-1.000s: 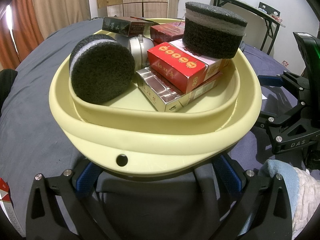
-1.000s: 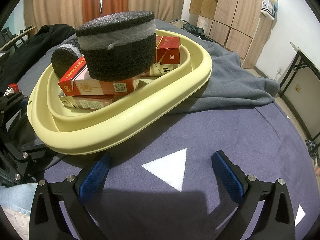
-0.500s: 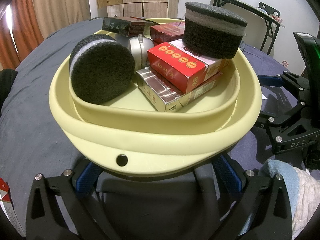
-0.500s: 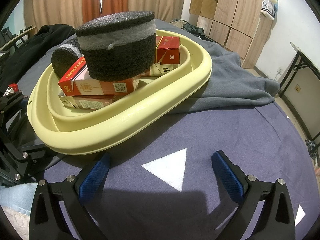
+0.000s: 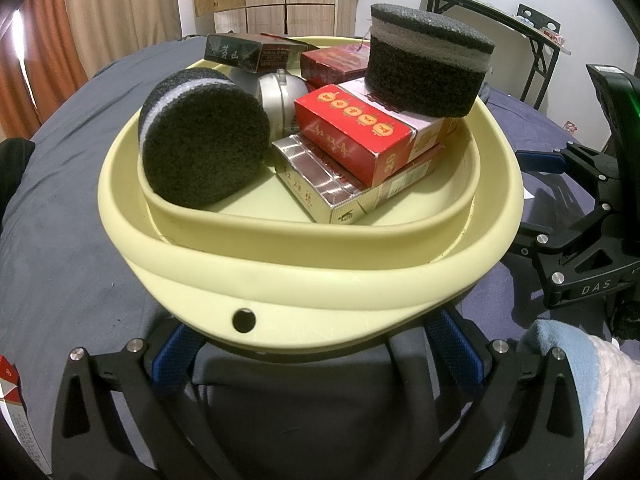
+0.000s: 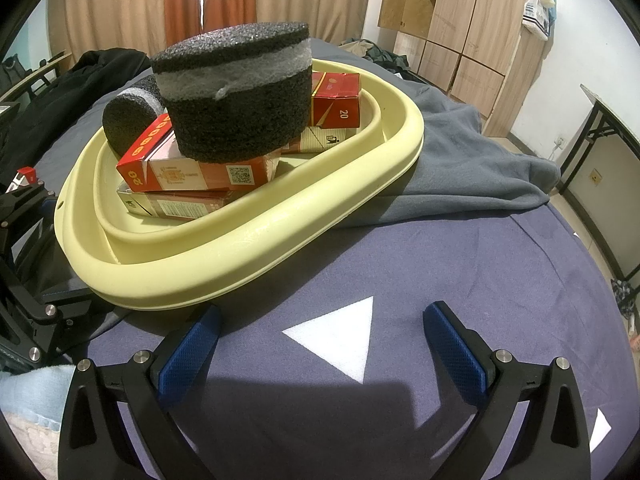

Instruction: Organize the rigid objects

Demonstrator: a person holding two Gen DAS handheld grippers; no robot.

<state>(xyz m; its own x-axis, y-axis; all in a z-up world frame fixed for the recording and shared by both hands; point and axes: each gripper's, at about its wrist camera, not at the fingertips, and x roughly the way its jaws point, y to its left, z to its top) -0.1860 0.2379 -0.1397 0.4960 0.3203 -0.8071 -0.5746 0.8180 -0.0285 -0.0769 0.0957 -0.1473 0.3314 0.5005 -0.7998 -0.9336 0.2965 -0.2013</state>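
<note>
A pale yellow basin (image 5: 320, 292) sits on the dark blue cloth and also shows in the right wrist view (image 6: 256, 248). It holds red boxes (image 5: 352, 136), a silver box (image 5: 320, 188), a dark box (image 5: 236, 54), a metal tin (image 5: 280, 94) and two black foam discs, one on edge (image 5: 200, 140), one on top of the boxes (image 5: 424, 60). My left gripper (image 5: 316, 356) is open, its fingers under the basin's near rim. My right gripper (image 6: 324, 348) is open and empty over the cloth, right of the basin.
A white triangle mark (image 6: 340, 336) lies on the cloth between my right fingers. A grey blanket (image 6: 460, 156) is bunched behind the basin. A red and white box (image 5: 8, 392) lies at the left edge. The right gripper's body (image 5: 584, 240) stands right of the basin.
</note>
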